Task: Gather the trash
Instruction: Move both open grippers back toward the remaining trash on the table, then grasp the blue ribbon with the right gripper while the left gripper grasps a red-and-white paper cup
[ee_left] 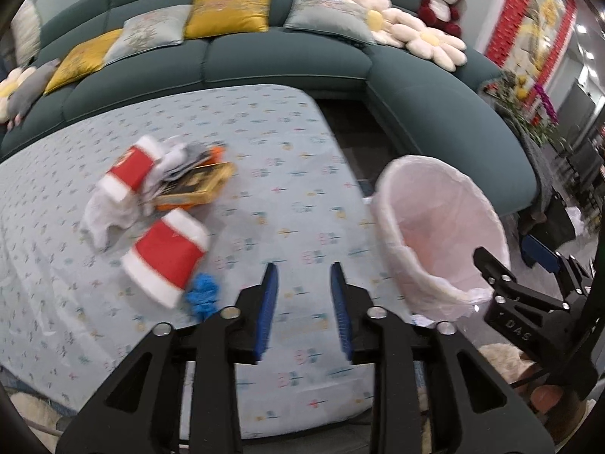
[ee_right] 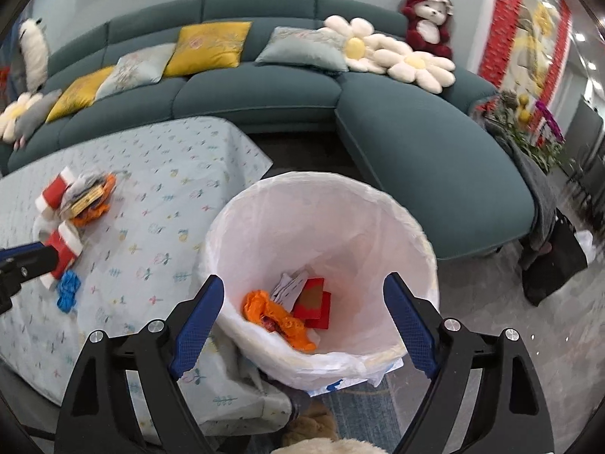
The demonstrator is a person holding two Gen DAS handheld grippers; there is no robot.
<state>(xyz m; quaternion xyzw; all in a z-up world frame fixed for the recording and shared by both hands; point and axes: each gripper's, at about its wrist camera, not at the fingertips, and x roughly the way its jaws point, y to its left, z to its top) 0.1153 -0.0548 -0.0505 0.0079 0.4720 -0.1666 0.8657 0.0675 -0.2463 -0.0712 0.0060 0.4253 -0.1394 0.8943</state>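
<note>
A pile of trash lies on the table: two red-and-white paper cups (ee_left: 166, 255) (ee_left: 130, 174), a white crumpled bag (ee_left: 106, 212), a yellow box (ee_left: 196, 187) and a blue crumpled scrap (ee_left: 204, 291). My left gripper (ee_left: 304, 268) is open and empty above the table, right of the blue scrap. A bin with a white liner (ee_right: 321, 265) stands beside the table. It holds an orange wrapper (ee_right: 276, 316), red packets (ee_right: 314, 302) and white paper. My right gripper (ee_right: 302, 283) is open and empty over the bin's mouth. The right gripper also shows in the left wrist view (ee_left: 518, 265).
The table has a pale blue patterned cloth (ee_left: 264, 174). A dark teal sofa (ee_right: 264, 87) with cushions and plush toys curves behind the table and the bin. A dark bag (ee_right: 552, 261) stands on the floor at the right, near plants.
</note>
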